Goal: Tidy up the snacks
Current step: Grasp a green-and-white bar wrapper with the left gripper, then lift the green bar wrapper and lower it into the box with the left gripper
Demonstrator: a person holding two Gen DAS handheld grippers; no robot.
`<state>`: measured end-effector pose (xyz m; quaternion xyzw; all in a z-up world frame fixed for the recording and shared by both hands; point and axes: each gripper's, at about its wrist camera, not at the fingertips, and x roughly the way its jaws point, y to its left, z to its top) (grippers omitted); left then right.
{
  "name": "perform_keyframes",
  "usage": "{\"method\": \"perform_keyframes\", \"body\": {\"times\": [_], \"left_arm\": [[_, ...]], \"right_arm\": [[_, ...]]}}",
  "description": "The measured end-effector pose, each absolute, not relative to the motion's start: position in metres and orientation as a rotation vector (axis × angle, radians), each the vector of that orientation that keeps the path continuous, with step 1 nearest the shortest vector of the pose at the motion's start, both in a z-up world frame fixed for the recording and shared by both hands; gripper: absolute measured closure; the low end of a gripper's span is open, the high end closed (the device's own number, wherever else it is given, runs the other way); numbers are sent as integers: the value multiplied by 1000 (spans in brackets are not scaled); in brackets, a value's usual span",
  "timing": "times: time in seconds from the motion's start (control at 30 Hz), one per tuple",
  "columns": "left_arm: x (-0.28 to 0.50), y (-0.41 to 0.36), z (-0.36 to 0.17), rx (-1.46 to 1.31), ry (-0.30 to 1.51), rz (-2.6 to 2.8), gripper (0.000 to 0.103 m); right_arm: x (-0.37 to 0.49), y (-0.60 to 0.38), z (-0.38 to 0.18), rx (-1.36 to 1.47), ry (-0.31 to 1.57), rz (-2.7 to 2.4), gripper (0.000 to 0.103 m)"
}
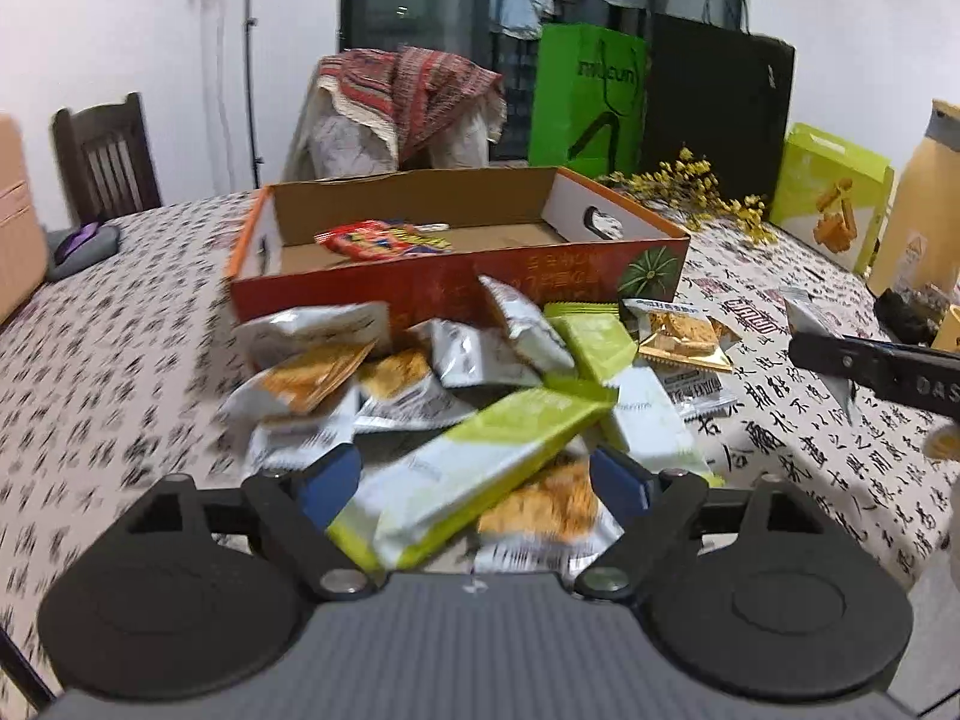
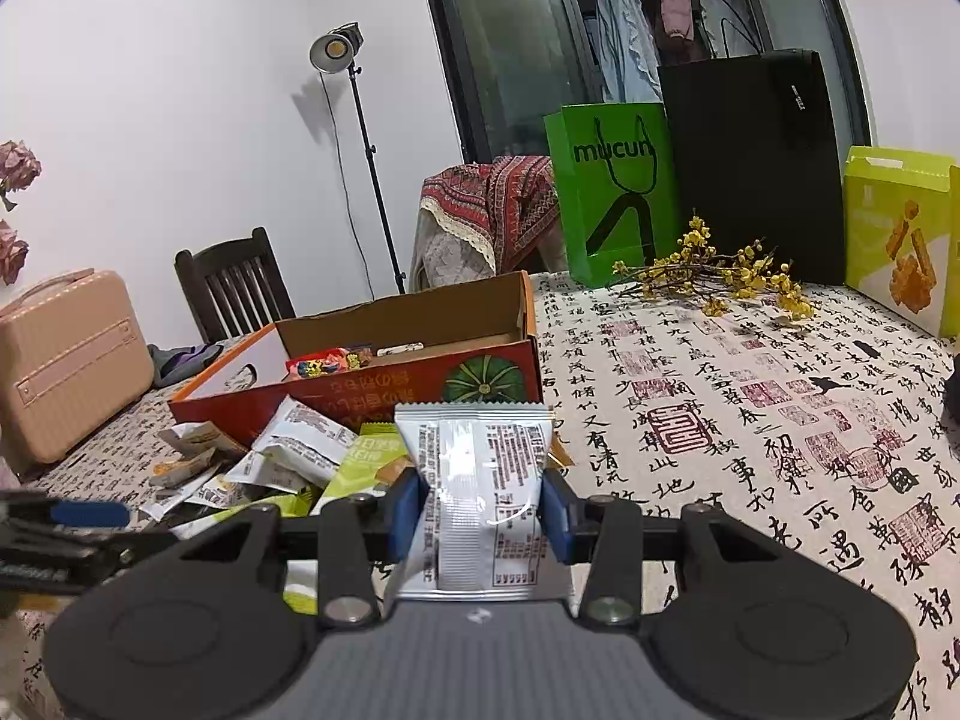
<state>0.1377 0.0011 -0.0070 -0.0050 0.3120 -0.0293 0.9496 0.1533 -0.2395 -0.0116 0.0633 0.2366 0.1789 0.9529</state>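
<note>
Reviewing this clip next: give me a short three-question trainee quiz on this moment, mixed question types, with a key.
1. True or false: the right gripper is shut on a silver snack packet.
2. Which packet lies between the open pads of the left gripper? A) red packet B) long green-and-white packet C) gold packet
3. Fill in: the red snack bag lies inside the ______.

Key
1. True
2. B
3. Cardboard box
</note>
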Motion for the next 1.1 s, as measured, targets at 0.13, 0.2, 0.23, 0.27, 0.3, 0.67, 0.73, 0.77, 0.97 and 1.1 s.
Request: {"method": "perform_keyframes", "body": {"times": [0.13, 0.2, 0.23, 0.27, 0.3, 0.67, 0.73, 0.77, 0.97, 1.1], "left_arm": [[172, -2, -18, 31, 688, -92, 11], [186, 0, -27, 38, 728, -117, 11], [191, 1, -31, 42, 741, -129, 11], [194, 2, -34, 46, 749, -127, 14], [195, 3, -36, 40, 759, -121, 19], [156, 14, -22, -50, 681, -131, 65], [150, 15, -16, -57, 659, -134, 65], [147, 16, -13, -61, 645, -135, 65], [141, 16, 10, -109, 573, -137, 64], [149, 18, 27, -153, 535, -109, 64]], "right_arm": [[157, -239, -13, 127, 489, 363, 61], [159, -239, -14, 125, 493, 364, 61], [160, -238, -15, 125, 495, 364, 61], [160, -238, -15, 125, 497, 365, 61], [161, -238, -16, 124, 498, 366, 61], [161, -229, -15, 103, 504, 387, 61], [160, -226, -13, 97, 501, 390, 61], [160, -225, -12, 94, 499, 390, 61], [161, -217, -1, 82, 481, 388, 61], [167, -208, 14, 79, 444, 402, 61]]}}
